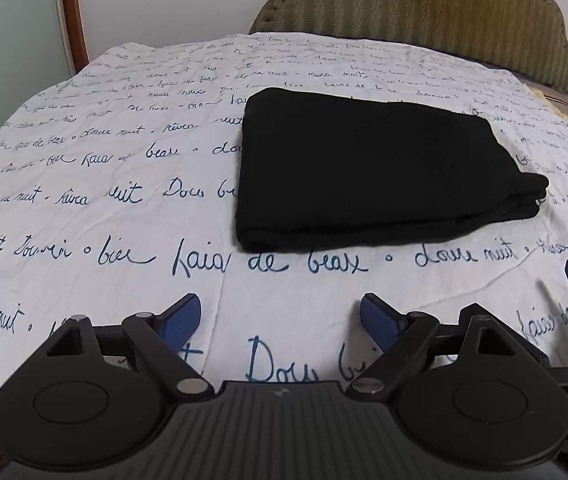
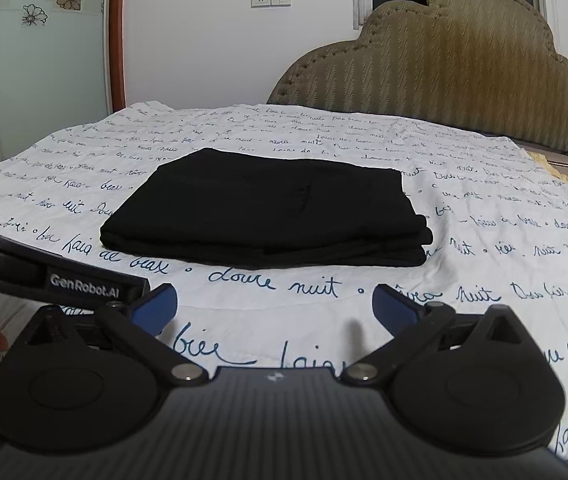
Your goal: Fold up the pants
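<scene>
A: Where do the black pants (image 1: 359, 168) lie?

B: On the bed, on the script-printed sheet (image 1: 104, 184), as a compact stack of several layers, edges roughly even. They sit toward the padded headboard (image 2: 463, 80), and nothing touches them.

A: And the two grippers?

B: The left gripper (image 1: 280, 320) hovers over bare sheet just short of the stack's near edge, its blue pads spread wide with nothing between them. The right gripper (image 2: 274, 306) is likewise spread and empty, near the pants but apart from them.

A: Which step is in hand?

B: By my judgement, the folding looks finished; this is release, or inspection.

A: What would a next move call for?

B: Probably little: perhaps tidying the slightly bulging corner at the stack's right, pressing lightly so the layers do not slide.
</scene>
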Demonstrator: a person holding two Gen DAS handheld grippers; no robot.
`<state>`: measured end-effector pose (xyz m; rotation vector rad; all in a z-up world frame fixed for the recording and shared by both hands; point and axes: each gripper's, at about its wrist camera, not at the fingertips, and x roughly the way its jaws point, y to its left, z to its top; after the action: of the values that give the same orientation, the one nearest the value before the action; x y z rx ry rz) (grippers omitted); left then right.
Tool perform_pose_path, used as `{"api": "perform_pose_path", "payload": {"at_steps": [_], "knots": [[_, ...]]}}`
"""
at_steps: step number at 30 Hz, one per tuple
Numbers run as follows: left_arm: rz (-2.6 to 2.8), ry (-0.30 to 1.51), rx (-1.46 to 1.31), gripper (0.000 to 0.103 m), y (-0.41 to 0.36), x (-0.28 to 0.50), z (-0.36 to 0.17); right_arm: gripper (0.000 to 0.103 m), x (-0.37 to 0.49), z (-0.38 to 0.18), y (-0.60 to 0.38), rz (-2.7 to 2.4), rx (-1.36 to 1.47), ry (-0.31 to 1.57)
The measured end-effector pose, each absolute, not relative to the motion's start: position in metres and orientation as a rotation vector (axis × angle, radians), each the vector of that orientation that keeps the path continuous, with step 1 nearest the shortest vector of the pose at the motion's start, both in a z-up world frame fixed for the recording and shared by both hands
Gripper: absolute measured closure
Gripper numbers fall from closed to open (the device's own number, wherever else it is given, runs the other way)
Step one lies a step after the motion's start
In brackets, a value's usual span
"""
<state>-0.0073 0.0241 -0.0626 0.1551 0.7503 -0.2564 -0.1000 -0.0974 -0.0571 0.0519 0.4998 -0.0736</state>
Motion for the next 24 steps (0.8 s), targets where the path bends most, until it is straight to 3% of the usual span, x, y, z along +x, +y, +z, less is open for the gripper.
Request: {"api": "perform_pose_path", "payload": {"at_steps": [8,16,24], "knots": [[-0.248,0.745,0.163,0.016,0.026,-0.010,-0.066,0.000,-0.098,-0.066,-0.092,-0.115,0.047,0.536],[-0.234,0.753,0.183,0.005,0.024,-0.008,-0.072,0.000,-0.096,-0.085,-0.095,-0.140,0.074,0.583],[-0.234,0.751,0.183,0.003,0.025,-0.007,-0.074,0.000,-0.098,-0.087,-0.096,-0.132,0.069,0.569]]}}
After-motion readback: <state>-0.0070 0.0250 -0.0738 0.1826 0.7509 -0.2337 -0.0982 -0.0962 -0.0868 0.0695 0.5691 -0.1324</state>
